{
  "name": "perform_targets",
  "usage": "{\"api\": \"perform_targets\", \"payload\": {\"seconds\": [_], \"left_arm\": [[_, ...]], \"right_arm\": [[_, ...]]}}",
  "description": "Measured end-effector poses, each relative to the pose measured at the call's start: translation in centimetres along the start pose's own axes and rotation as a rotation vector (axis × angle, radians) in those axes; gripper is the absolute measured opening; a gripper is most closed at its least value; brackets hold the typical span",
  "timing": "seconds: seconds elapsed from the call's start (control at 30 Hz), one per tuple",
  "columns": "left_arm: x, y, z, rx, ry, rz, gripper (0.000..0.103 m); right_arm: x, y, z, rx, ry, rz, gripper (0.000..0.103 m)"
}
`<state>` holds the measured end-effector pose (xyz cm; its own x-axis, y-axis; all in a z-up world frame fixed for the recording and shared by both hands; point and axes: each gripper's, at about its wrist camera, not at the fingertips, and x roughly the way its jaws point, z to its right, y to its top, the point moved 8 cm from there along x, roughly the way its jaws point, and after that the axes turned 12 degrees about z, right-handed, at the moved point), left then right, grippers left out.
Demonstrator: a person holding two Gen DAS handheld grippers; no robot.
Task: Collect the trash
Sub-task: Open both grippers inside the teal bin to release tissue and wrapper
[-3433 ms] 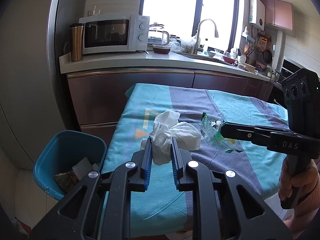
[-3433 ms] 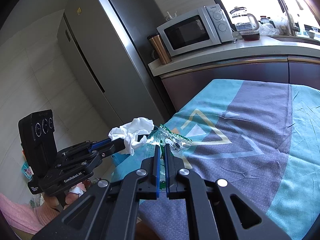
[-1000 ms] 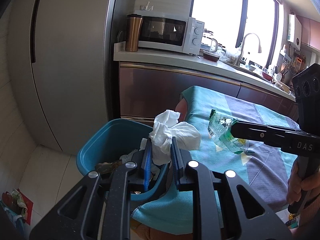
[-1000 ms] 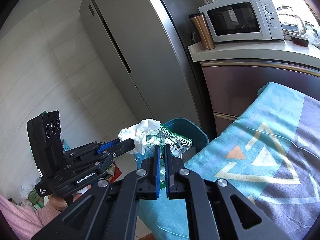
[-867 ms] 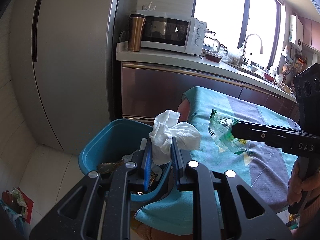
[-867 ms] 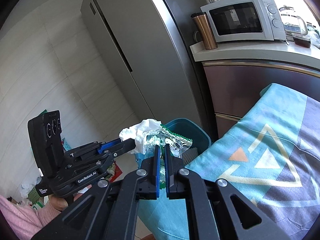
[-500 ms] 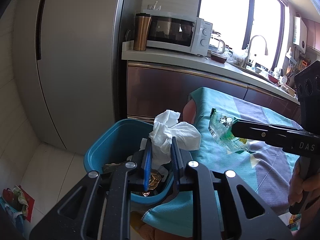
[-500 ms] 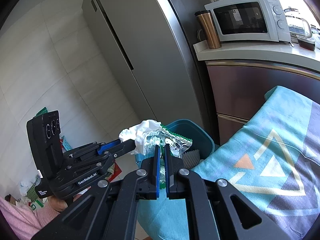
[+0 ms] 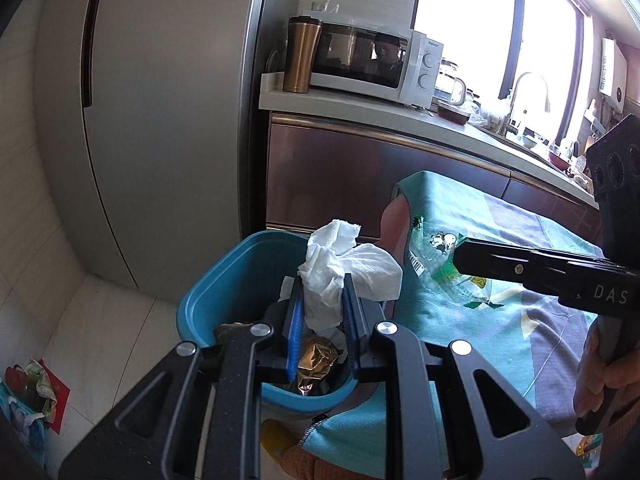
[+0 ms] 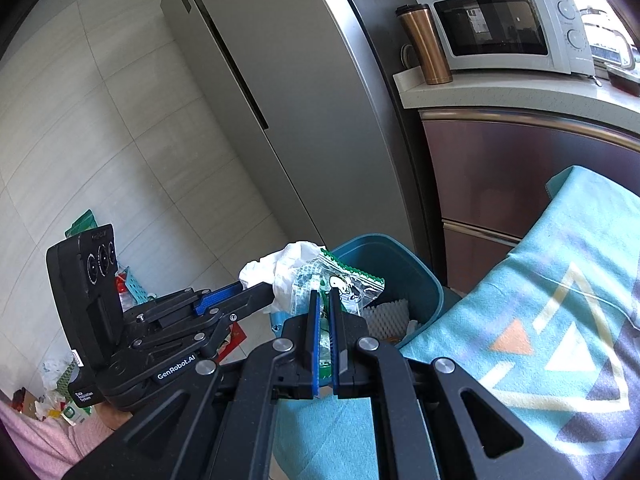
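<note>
Two wrist views recorded the same moment from opposite sides. Only the left wrist view showed the bin's contents, a crumpled gold wrapper (image 9: 314,364) among other scraps inside the blue bin (image 9: 224,292), together with the window (image 9: 472,36) and the sink tap (image 9: 528,88) beyond the counter; only the right wrist view showed the litter on the floor (image 10: 52,392) by the tiled wall and the white corrugated piece (image 10: 386,314) lying in the bin. The left gripper (image 9: 321,300) was narrowly parted and clamped on a crumpled white tissue (image 9: 340,272), which bulged above and to the right of its blue-padded fingers (image 9: 294,312) and hung over the bin's opening. The right gripper (image 10: 323,316) was fully closed on a clear plastic wrapper with green print (image 10: 340,284), pinched between its pads with most of the film fanning out past the fingertips, above the bin's near rim and beside the edge of the teal tablecloth (image 10: 560,280). Tissue and wrapper nearly touched.
</note>
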<state>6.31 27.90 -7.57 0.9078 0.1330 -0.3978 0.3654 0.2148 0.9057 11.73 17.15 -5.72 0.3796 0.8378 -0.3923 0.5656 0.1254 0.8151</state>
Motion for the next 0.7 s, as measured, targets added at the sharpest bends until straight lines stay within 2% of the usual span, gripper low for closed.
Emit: {"api": "perform_targets", "payload": {"seconds": [0.7], "left_arm": [[2.7,-1.3,-1.5,-0.02,0.046,-0.055,0.019]], "right_arm": [[4.2,-0.6,0.8,0.014,-0.014,-0.059,0.003]]}}
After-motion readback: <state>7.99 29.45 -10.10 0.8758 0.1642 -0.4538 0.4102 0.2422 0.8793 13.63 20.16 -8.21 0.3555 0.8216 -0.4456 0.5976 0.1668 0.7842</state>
